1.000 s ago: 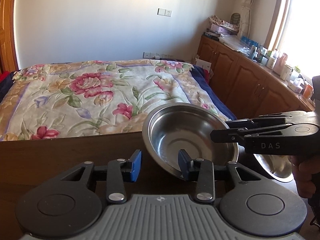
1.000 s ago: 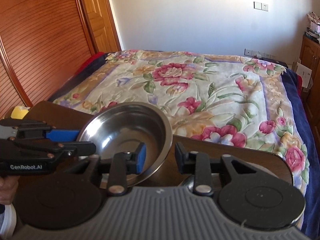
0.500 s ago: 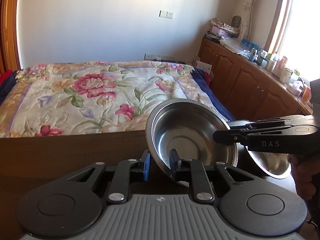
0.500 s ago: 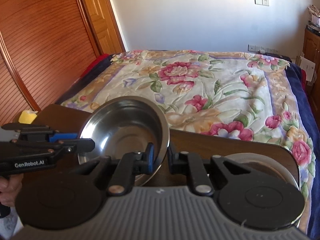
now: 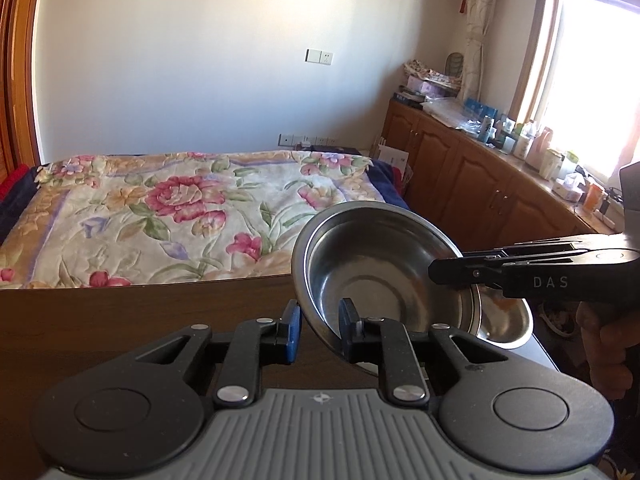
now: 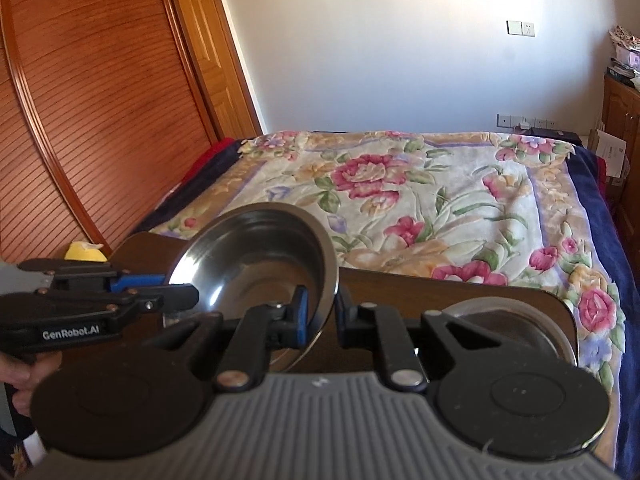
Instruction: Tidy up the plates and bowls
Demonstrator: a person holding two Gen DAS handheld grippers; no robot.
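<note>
Raised since before, steel bowl is pinched by "GenRobot.AI" left claw and "DAS" right claw.

White "DAS" lettering is printed on the black side of the right hand-held gripper, which reaches in from the right of the steel bowl. White "GenRobot.AI" lettering is printed on the black side of the left hand-held gripper, to the left of that bowl. No other text legible.
</note>
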